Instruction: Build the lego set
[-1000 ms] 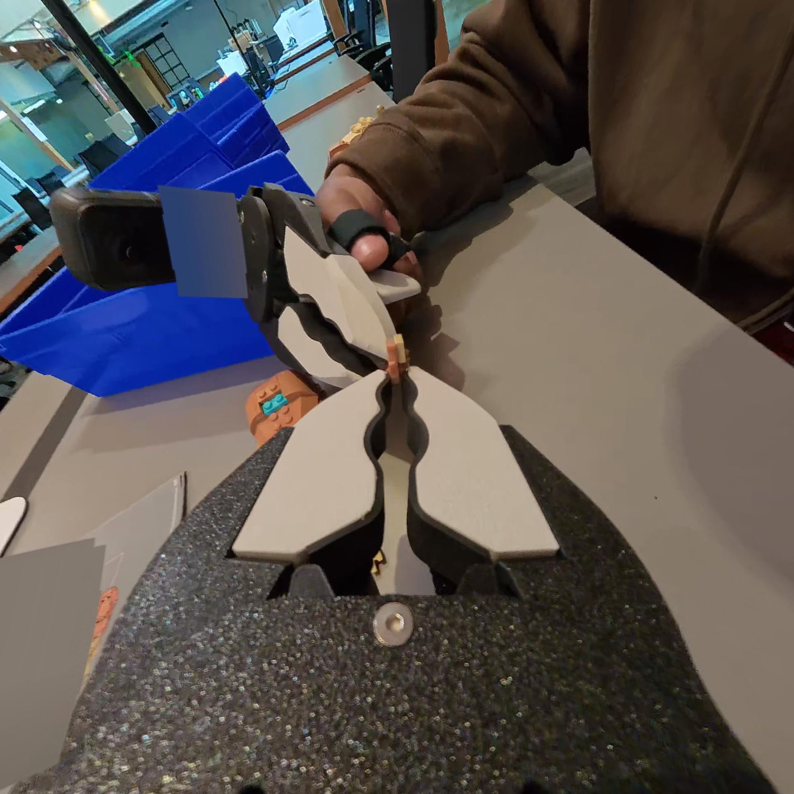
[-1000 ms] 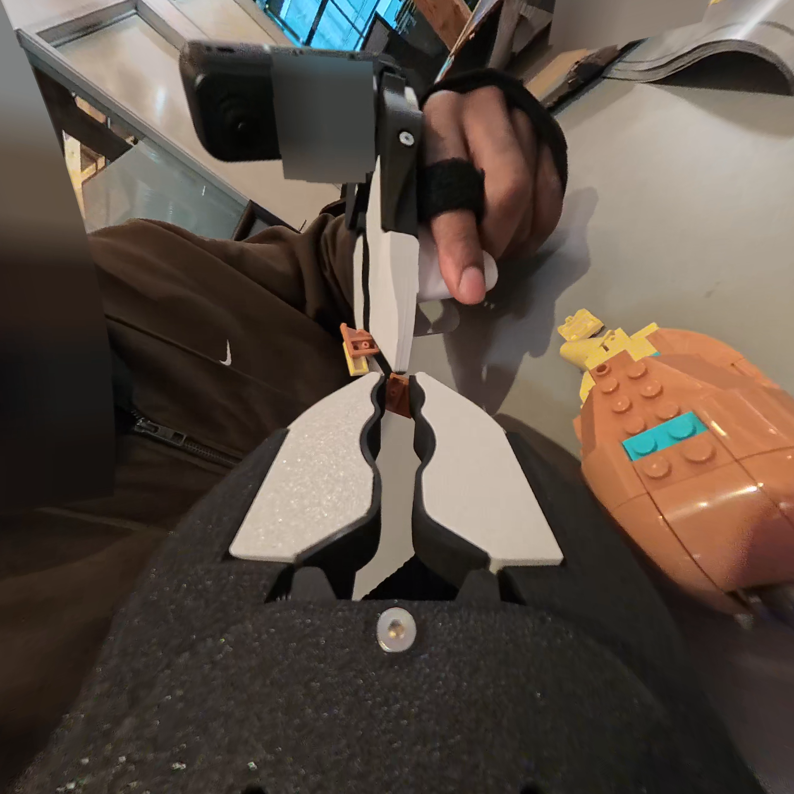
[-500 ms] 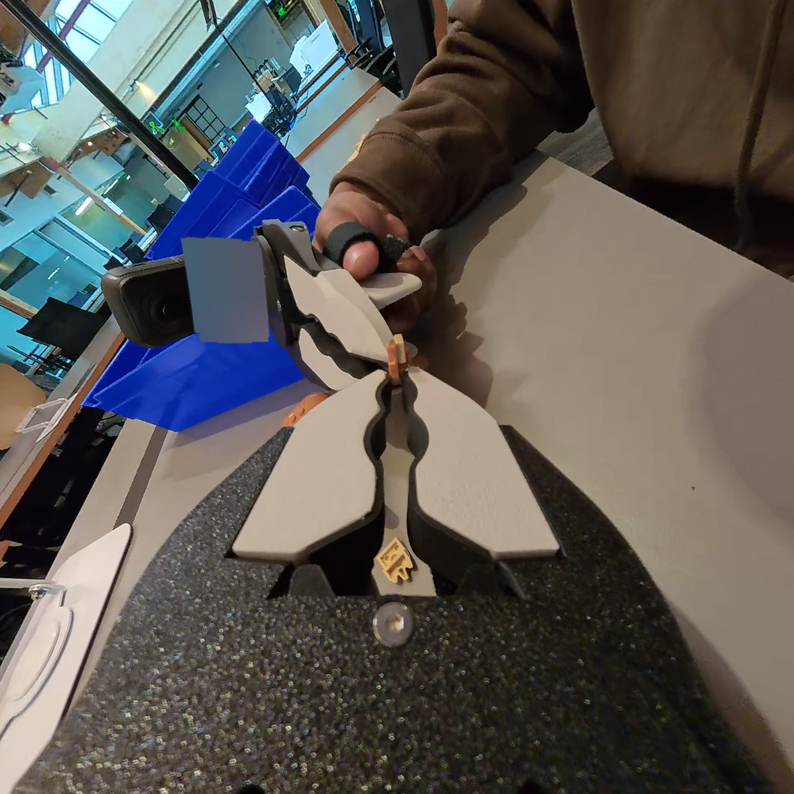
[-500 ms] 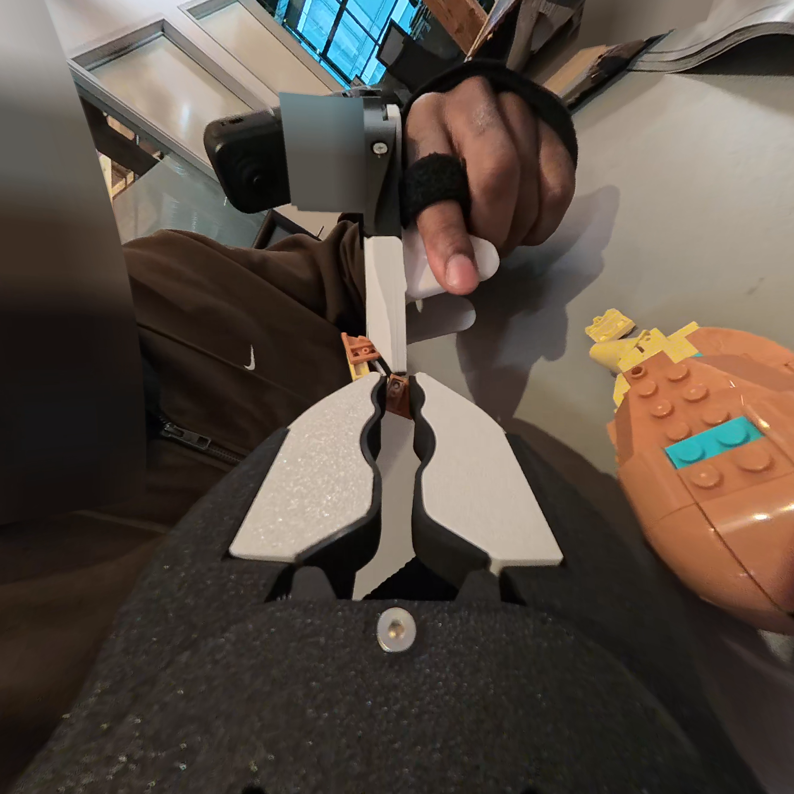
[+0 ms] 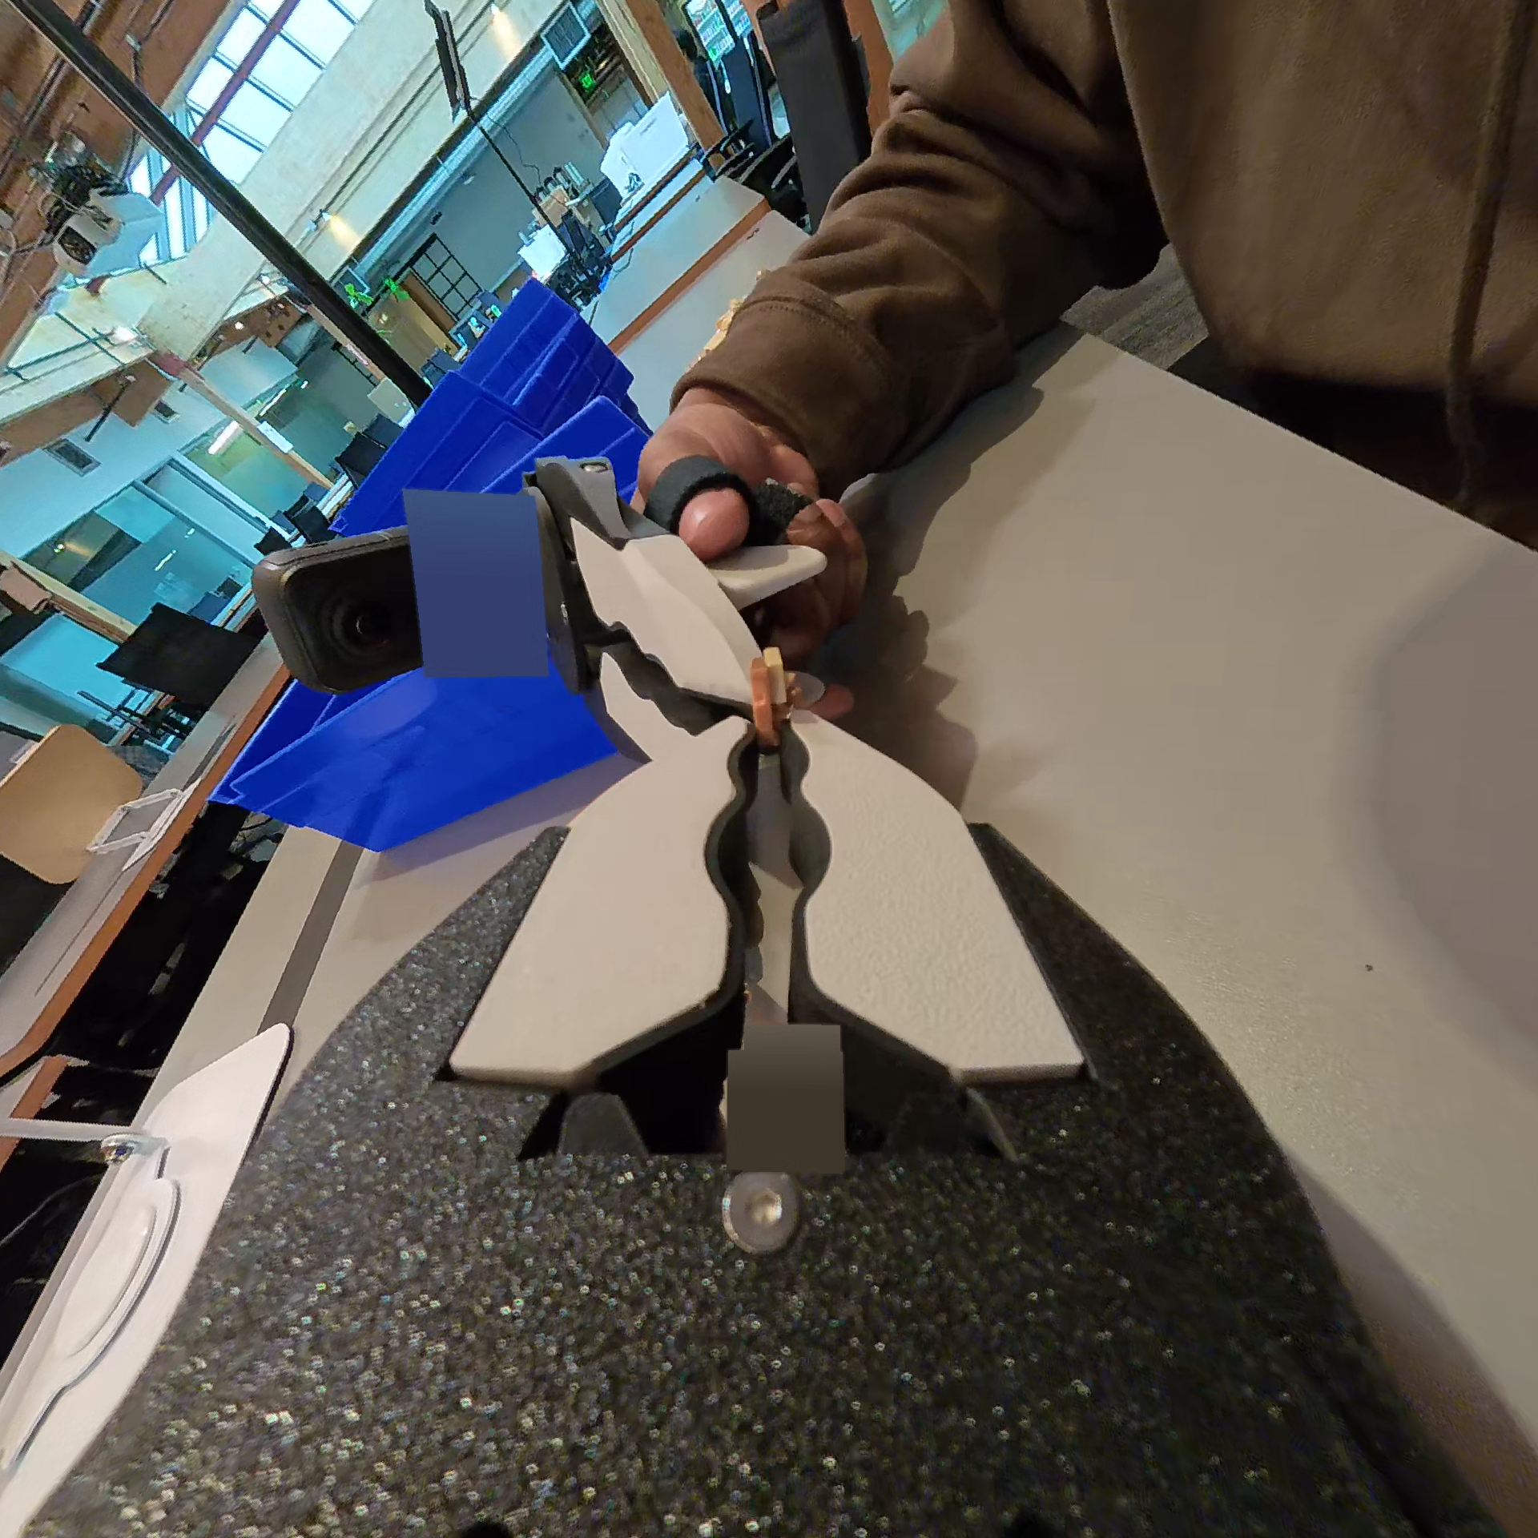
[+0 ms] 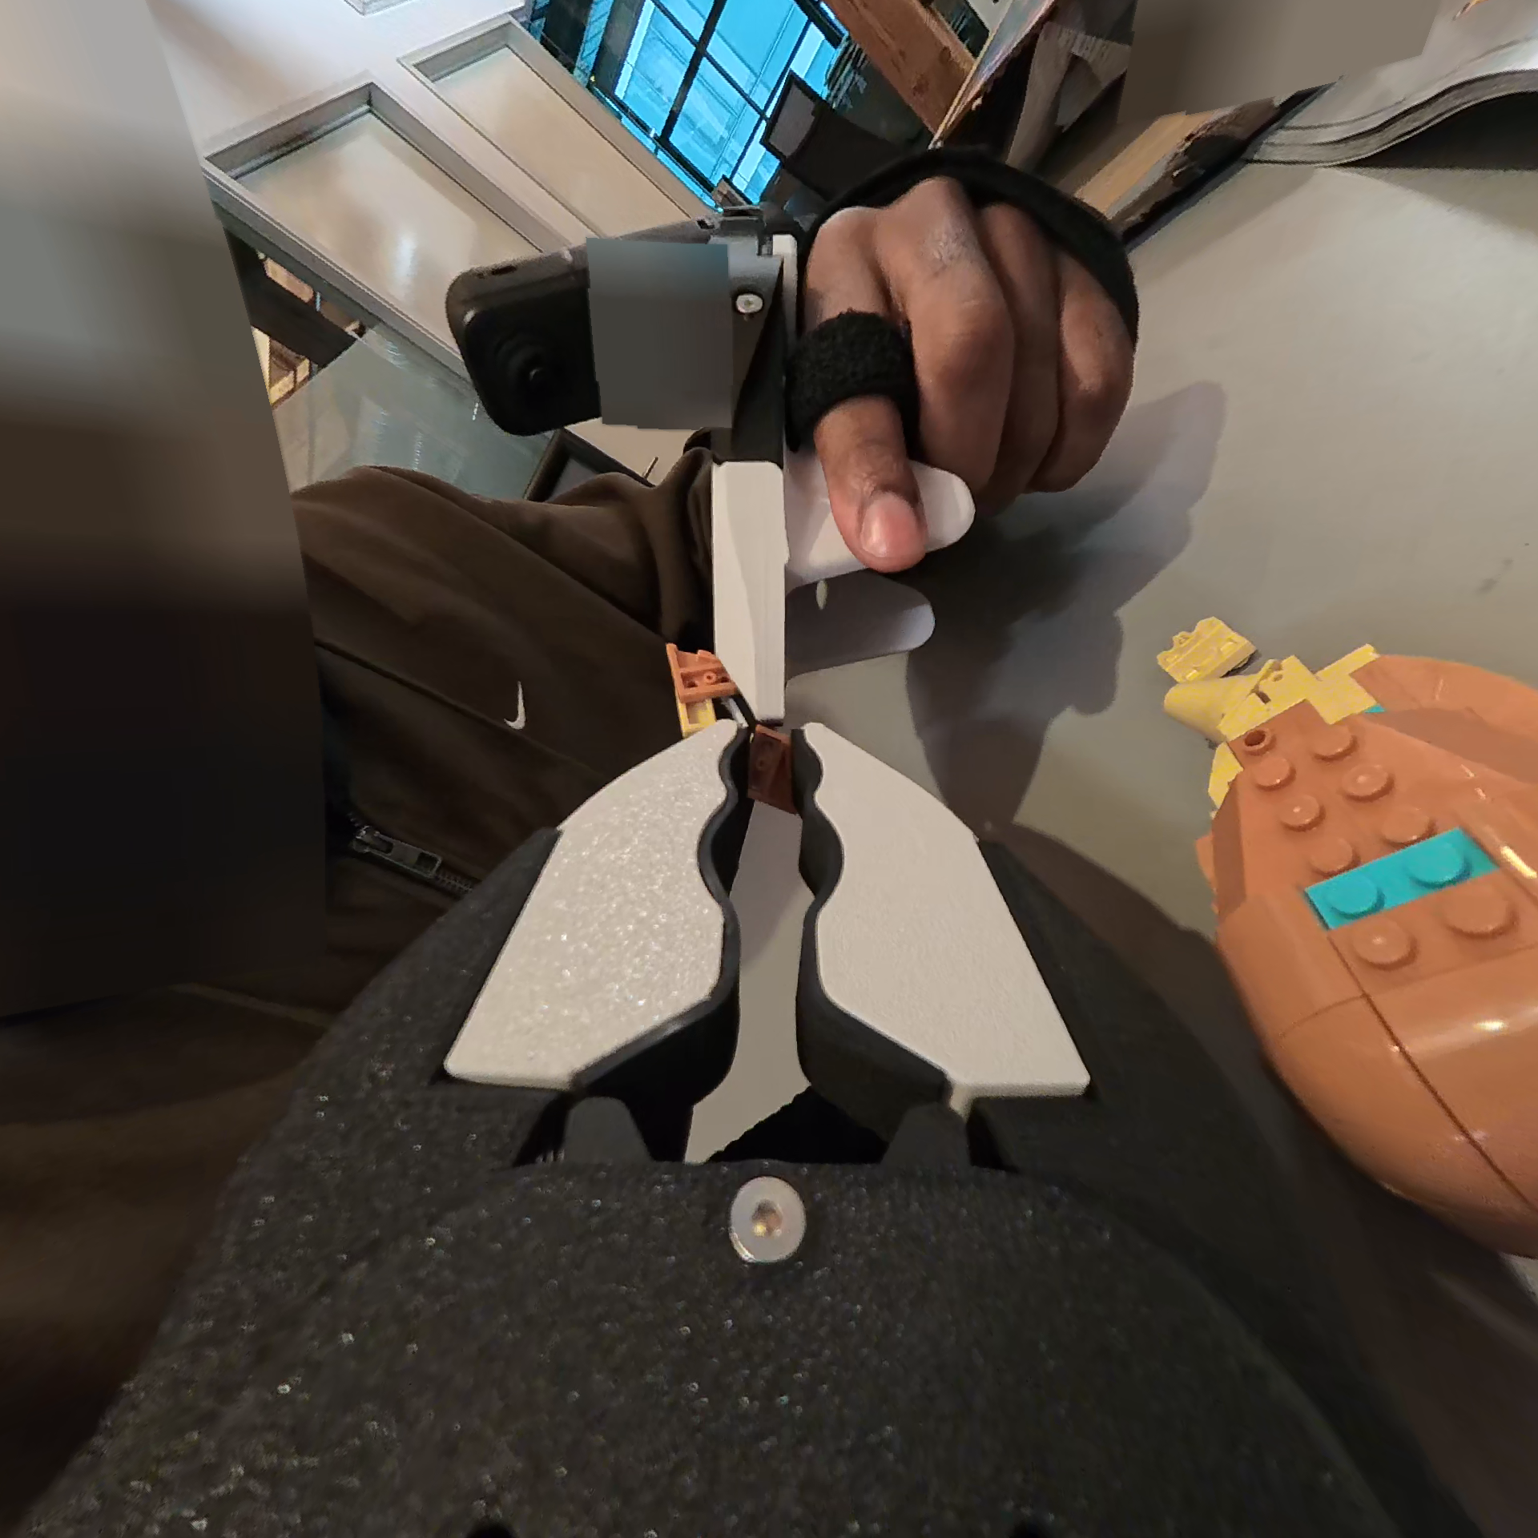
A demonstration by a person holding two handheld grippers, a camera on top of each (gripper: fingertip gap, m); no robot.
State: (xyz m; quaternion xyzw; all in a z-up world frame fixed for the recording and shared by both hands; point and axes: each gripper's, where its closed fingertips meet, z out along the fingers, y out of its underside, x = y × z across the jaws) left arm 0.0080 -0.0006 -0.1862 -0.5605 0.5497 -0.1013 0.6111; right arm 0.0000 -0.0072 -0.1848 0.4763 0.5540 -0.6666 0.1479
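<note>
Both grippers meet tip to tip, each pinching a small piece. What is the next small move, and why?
Probably press the dark brown brick in the right gripper onto the orange-and-tan assembly in the left gripper. Both are shut on their pieces, tips almost touching, but the pieces look unjoined; the big orange model lies aside.

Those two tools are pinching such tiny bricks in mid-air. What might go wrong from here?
1. The right tool grips its small dark brown brick only at the very fingertips, so pushing could make it twist or pop out.
2. The left tool likewise holds its orange and tan piece by the tips, above the grey table; dropped, it might bounce away.
3. The pieces may meet misaligned and jam.
</note>
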